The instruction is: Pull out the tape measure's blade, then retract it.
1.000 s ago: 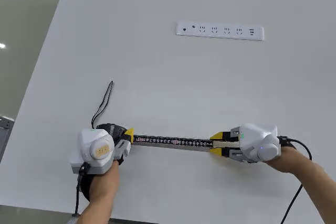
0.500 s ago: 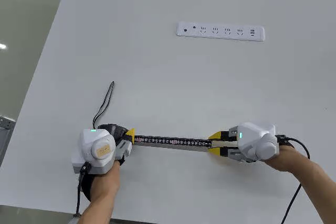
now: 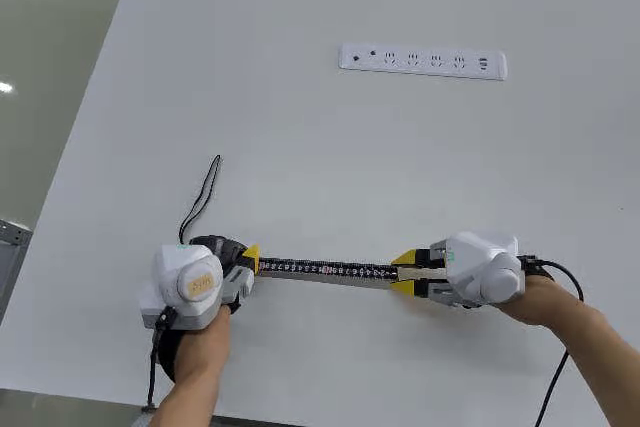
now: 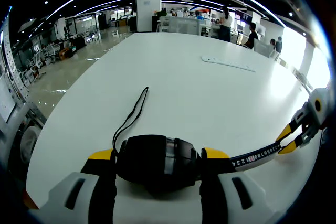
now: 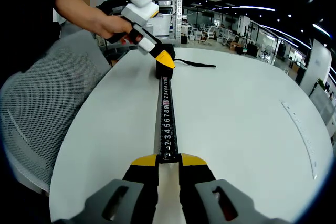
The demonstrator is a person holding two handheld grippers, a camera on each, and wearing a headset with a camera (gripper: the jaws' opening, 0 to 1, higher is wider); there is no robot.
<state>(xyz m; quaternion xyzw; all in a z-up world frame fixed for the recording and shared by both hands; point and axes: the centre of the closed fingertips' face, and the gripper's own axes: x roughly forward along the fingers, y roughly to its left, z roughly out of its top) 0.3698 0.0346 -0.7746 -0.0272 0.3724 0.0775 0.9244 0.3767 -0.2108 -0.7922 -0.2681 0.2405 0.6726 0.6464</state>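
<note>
Blade (image 3: 320, 269) shorter; tape measure (image 4: 157, 161) near table (image 3: 400, 167) front edge.

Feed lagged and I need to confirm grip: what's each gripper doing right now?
Left gripper: closed on the tape measure case.
Right gripper: closed on the end of the blade.

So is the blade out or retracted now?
Out: the numbered blade stretches from the black case held by the left gripper to the right gripper, shut on its end.
</note>
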